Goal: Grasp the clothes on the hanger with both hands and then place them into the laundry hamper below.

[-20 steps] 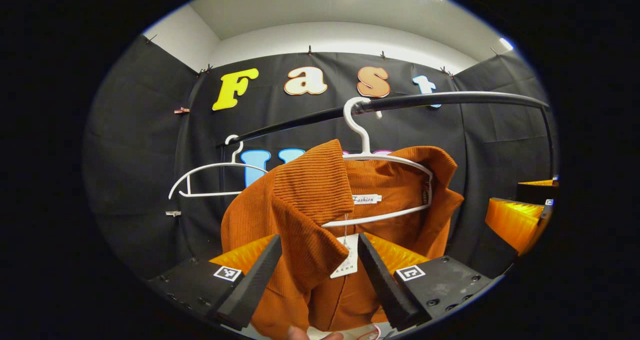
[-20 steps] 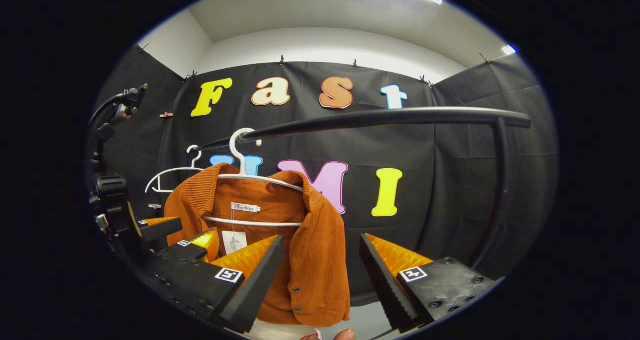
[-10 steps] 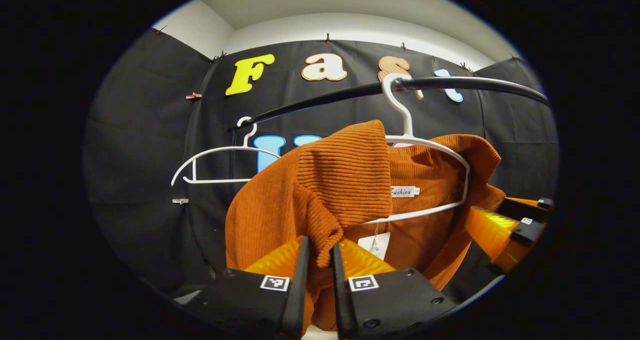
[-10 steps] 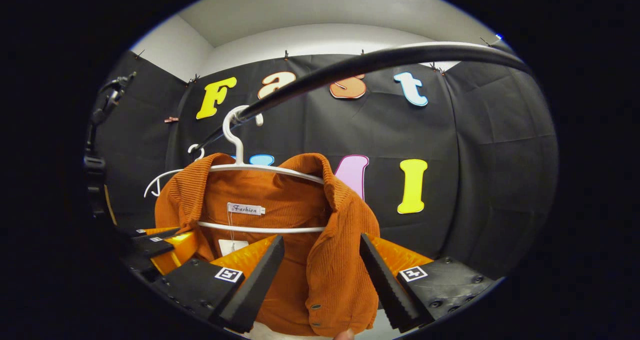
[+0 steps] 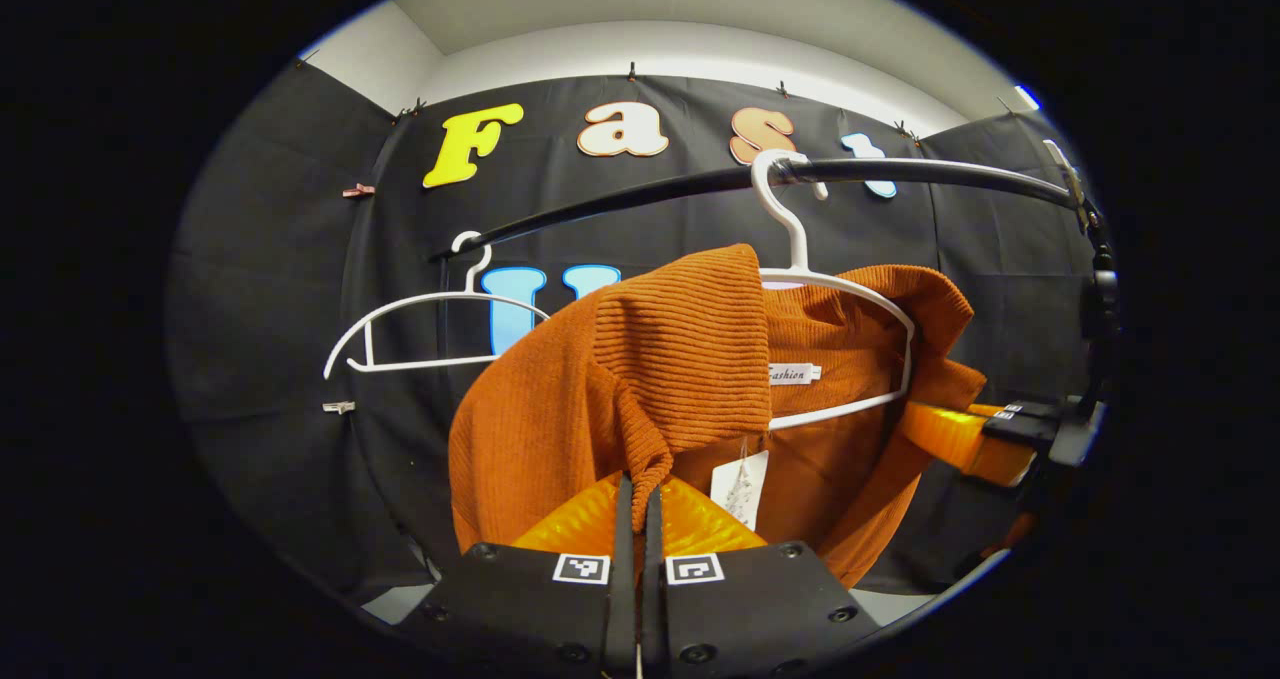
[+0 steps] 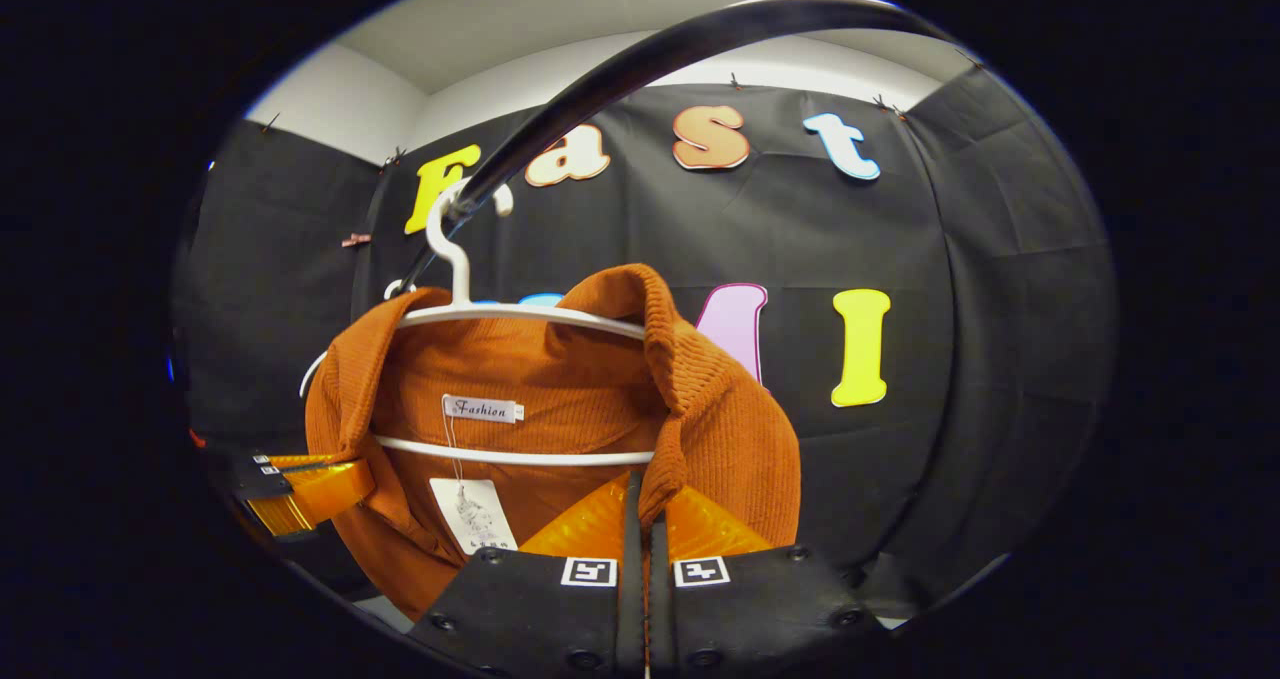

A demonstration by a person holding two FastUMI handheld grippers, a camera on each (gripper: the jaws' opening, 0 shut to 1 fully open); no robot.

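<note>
Right gripper view: right gripper (image 6: 640, 519) has now clamped the jacket (image 6: 720, 429).

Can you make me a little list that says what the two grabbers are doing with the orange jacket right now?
garment: orange jacket, on the white hanger
hanger: hooked on the black rail
left gripper: shut on the jacket's front edge, below the collar
right gripper: shut on the other front edge
spare hanger: bare, farther along the rail
paper tag: dangles inside the jacket
hamper: cannot tell
</note>
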